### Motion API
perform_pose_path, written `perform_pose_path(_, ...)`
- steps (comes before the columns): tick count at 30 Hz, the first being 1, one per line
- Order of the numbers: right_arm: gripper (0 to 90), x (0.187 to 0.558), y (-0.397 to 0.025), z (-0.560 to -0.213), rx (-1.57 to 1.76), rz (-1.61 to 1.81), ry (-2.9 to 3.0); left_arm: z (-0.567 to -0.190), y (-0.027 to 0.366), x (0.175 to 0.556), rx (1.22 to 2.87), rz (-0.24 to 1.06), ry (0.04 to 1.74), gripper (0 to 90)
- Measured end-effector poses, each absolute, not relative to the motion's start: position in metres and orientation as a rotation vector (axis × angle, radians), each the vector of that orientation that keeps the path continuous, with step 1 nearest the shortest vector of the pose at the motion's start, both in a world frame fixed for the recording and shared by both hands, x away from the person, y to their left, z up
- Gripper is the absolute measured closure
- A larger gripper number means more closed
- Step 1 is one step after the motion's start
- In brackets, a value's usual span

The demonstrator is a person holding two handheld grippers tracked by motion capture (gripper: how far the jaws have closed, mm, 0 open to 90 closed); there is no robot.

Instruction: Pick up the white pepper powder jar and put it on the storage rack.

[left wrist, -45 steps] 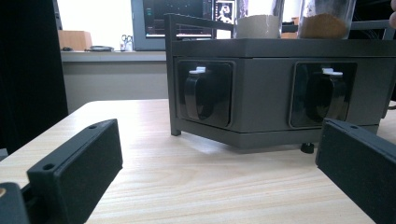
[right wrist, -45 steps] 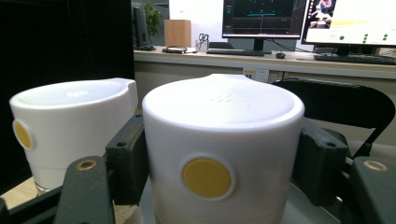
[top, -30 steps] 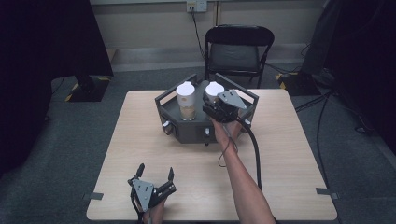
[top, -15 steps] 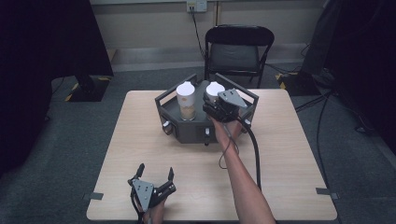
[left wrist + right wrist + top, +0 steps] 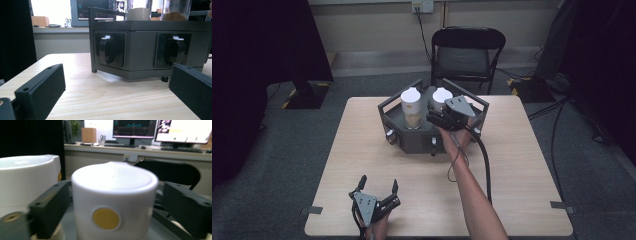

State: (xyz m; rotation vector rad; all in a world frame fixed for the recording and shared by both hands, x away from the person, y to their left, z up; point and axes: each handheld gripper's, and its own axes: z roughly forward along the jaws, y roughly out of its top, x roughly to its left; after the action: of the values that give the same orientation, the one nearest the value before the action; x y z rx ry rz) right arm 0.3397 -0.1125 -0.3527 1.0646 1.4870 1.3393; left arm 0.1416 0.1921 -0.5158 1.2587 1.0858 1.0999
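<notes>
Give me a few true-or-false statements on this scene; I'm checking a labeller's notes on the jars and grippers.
1. The right gripper has its jaws either side of the white-lidded jar. True.
2. The left gripper holds a jar. False: it is open above the table.
3. The grey rack carries two white-lidded jars. True.
4. A chair lies tipped over on the table. False: it stands upright behind it.
</notes>
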Motion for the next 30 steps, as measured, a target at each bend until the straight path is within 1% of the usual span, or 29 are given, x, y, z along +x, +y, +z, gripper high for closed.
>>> perform_pose_path(1, 0.0, 0.340, -0.112, -0.354, 1.052, 1.342, 1.474, -0.516, 0.192, 0.142, 1.258, 1.100, 1.086, 0.0)
perform_pose_path(20, 0.0, 0.340, -0.124, -0.354, 1.039, 1.389, 1.505, -0.516, 0.192, 0.142, 1.259, 1.099, 1.085, 0.0)
perform_pose_path(30, 0.0, 0.330, -0.129, -0.354, 1.025, 1.419, 1.500, -0.516, 0.192, 0.142, 1.259, 1.099, 1.085, 0.0)
